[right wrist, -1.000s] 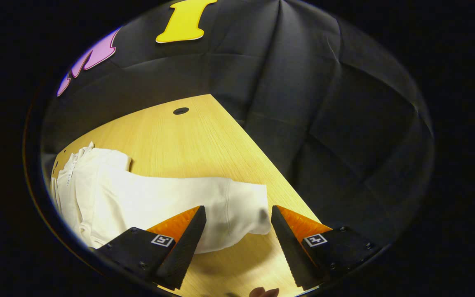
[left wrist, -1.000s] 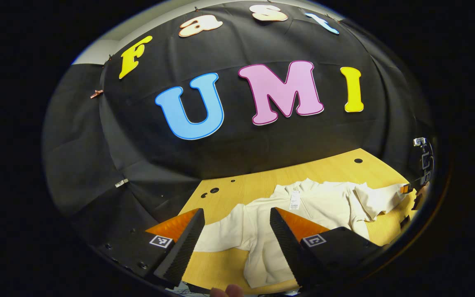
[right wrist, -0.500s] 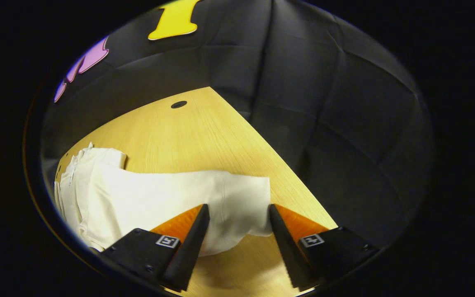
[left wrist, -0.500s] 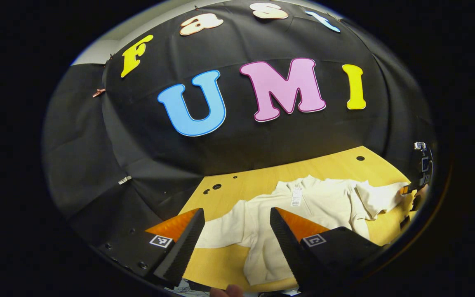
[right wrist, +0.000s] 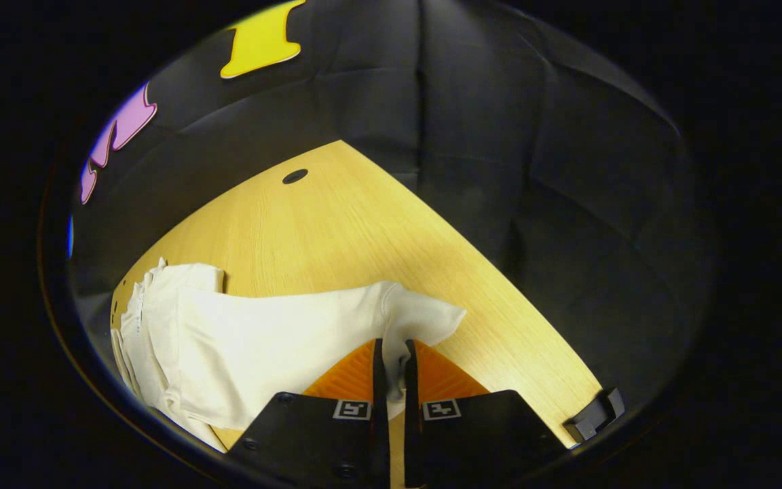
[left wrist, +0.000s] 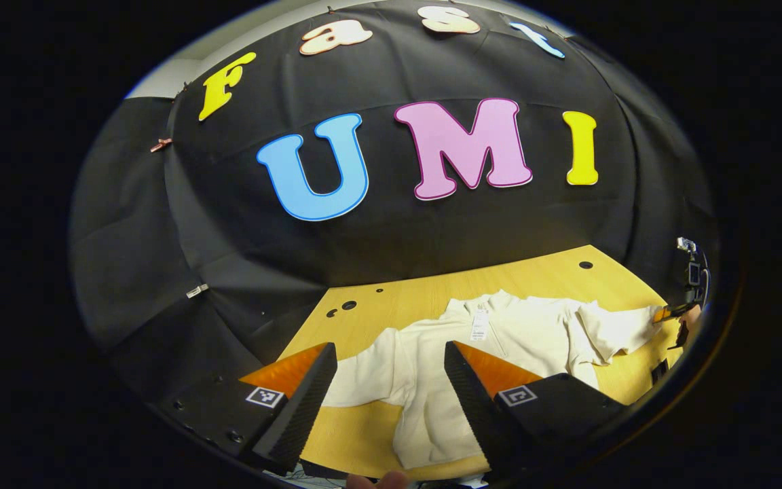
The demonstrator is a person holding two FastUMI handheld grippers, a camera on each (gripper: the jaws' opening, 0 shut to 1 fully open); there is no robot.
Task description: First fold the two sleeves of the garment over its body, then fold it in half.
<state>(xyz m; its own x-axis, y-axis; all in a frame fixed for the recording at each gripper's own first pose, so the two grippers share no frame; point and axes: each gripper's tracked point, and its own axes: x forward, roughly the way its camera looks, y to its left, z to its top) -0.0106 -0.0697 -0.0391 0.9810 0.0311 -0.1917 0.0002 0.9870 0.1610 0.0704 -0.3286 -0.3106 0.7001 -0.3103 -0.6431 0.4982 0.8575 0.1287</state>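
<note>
At the lower centre of the right gripper view, the right claw (right wrist: 391, 356) pinches the cuff of the cream fabric garment's right sleeve (right wrist: 337, 326), whose long axis runs left toward the body on the yellow wooden desk (right wrist: 337, 217). Left claw (left wrist: 385, 380) hovers agape above the other sleeve (left wrist: 370, 373).

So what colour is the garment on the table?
Cream white garment, plain with no pattern; the right gripper view shows it best.

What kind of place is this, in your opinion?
Probably a recording booth, not a home: black cloth wall behind a bare wooden table with drilled holes, holding just a white garment.
</note>
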